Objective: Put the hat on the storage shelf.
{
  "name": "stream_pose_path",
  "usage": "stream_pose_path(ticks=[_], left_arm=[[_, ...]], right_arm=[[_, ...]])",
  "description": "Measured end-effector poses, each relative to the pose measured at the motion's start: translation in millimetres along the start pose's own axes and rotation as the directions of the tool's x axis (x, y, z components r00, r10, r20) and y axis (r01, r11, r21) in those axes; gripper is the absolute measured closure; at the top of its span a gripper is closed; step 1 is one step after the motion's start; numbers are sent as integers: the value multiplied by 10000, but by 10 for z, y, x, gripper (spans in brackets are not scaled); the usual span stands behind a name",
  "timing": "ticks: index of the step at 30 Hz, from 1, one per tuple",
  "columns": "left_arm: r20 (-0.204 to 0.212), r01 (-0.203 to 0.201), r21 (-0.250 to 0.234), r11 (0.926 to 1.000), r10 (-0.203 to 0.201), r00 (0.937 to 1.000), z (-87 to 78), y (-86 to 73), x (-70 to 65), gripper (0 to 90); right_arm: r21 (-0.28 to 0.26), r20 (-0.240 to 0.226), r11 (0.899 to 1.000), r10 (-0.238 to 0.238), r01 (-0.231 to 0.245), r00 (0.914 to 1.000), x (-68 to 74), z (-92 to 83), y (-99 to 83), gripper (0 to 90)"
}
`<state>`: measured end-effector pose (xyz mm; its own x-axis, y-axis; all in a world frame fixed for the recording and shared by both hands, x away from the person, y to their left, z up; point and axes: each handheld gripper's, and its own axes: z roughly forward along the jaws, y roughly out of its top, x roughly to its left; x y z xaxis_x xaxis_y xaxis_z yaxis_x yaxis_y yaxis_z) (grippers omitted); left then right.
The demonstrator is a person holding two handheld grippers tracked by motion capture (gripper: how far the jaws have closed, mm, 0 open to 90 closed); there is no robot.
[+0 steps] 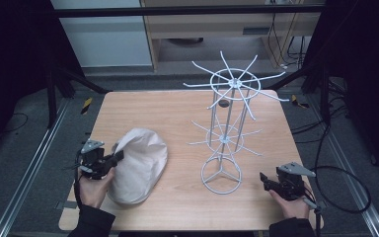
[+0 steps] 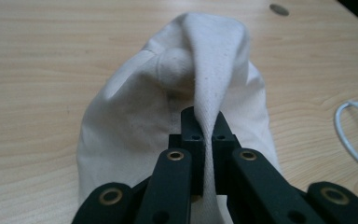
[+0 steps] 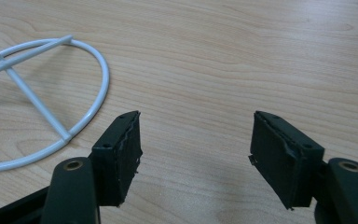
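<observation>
Left tongs (image 2: 204, 135): closed tightly on a raised fold of the cream cloth cap (image 1: 139, 164); the fold is pinched between the pads.
Cloth cap: laid on the wooden surface (image 1: 177, 197), at its near left part, well apart from the white wire rack (image 1: 225, 126).
Right tongs (image 3: 196, 154): held wide open above the bare surface, nothing between the pads, near the round base of the rack.

Cream cloth cap (image 1: 138, 165) on table's near-left part, one fold pinched up, rest slumped flat.
</observation>
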<state>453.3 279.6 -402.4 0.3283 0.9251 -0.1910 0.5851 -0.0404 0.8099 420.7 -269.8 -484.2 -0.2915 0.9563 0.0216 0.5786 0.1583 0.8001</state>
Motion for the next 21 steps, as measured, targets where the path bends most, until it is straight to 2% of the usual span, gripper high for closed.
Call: stream_pose_path(ticks=[1, 3, 5, 6, 8, 10, 11, 12, 13, 14, 18, 19, 20, 21], left_arm=[[154, 48, -356, 9994, -43, 9999, -69, 25, -15, 883], [215, 3, -528, 9986, 8, 9998, -103, 39, -23, 884], [398, -20, -1069, 9943, 63, 9992, -209, 78, -46, 884], [398, -20, -1069, 9943, 63, 9992, -209, 78, -46, 884], [518, -50, -1405, 9901, 124, 9986, -277, 100, -60, 884], [652, -16, -1744, 9847, 131, 9978, -343, 118, -71, 884], [788, 17, -2066, 9784, 149, 9968, -405, 134, -86, 884], [788, 17, -2066, 9784, 149, 9968, -405, 134, -86, 883], [896, 14, -2360, 9718, 203, 9958, -463, 149, -108, 884], [896, 14, -2360, 9718, 203, 9958, -463, 149, -108, 884], [1040, -71, -2880, 9576, 386, 9938, -566, 177, -175, 884], [1101, -121, -3086, 9511, 483, 9927, -613, 188, -205, 884], [1101, -121, -3086, 9511, 483, 9927, -613, 188, -205, 884], [1140, -125, -3180, 9480, 514, 9921, -634, 193, -219, 884]], right_arm=[[-5, -10, 10000, -4, 4, 10000, 1, -1, 1, 335], [-9, -10, 10000, -12, 12, 10000, 1, -2, 2, 335], [-2, -44, 10000, 39, -39, 10000, 4, -6, 6, 335], [-2, -44, 10000, 39, -39, 10000, 4, -6, 6, 335], [-27, -20, 10000, 9, -9, 10000, 3, -7, 7, 335], [-33, -24, 10000, -3, 3, 10000, 2, -7, 9, 335], [-41, -17, 10000, -15, 14, 10000, 2, -8, 9, 335], [-41, -17, 10000, -15, 14, 10000, 2, -8, 9, 335], [-63, -25, 10000, 1, -2, 10000, 2, -10, 12, 335], [-63, -25, 10000, 1, -2, 10000, 2, -10, 12, 335], [-83, -3, 9999, -58, 58, 10000, 1, -11, 10, 335], [-89, -16, 10000, -33, 33, 10000, 2, -11, 13, 335], [-86, -22, 10000, -31, 31, 10000, 3, -11, 14, 335], [-86, -22, 10000, -31, 31, 10000, 3, -11, 14, 335]])
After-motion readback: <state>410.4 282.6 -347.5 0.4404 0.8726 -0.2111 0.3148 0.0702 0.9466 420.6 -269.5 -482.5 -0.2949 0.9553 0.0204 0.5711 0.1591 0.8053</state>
